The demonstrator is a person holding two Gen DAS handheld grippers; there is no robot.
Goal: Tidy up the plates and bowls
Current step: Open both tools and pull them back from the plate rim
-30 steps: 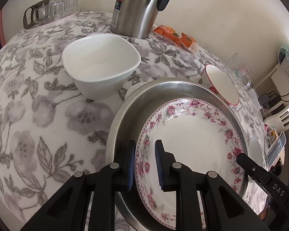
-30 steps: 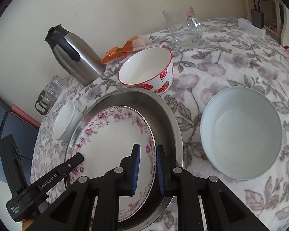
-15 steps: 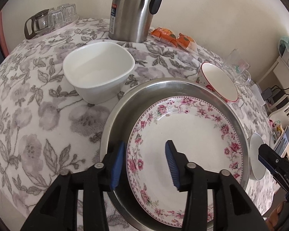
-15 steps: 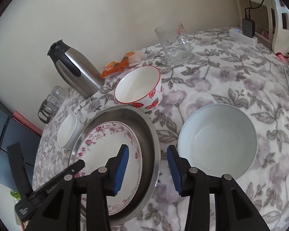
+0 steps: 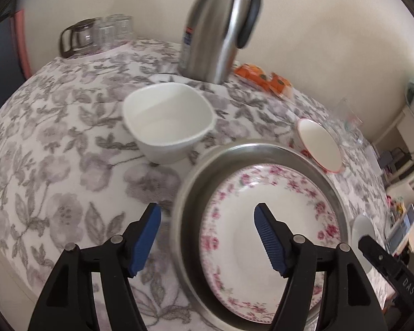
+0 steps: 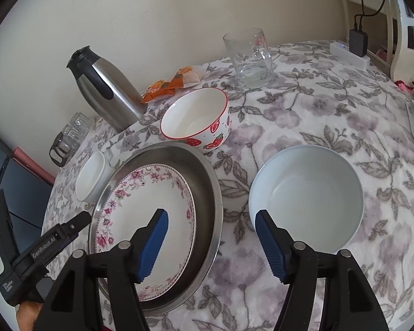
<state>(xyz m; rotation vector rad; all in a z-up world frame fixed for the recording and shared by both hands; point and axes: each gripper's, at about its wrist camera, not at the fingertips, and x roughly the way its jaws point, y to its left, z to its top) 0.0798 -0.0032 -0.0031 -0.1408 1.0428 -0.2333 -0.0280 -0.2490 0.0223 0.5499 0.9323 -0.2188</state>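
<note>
We see the floral plate (image 5: 265, 226) lying in the steel pan (image 6: 207, 193) mid-table; the other bowls are empty. Our left gripper (image 5: 207, 237) and right gripper (image 6: 211, 241) have just been opening, holding nothing. The thermos (image 5: 220, 24) top is cut off.

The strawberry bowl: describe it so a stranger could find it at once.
Start at the steel basin holding the rose-rimmed plate. Just beyond its far rim stands the strawberry bowl. It alone has a red rim and painted strawberries; the other bowls are plain.
</note>
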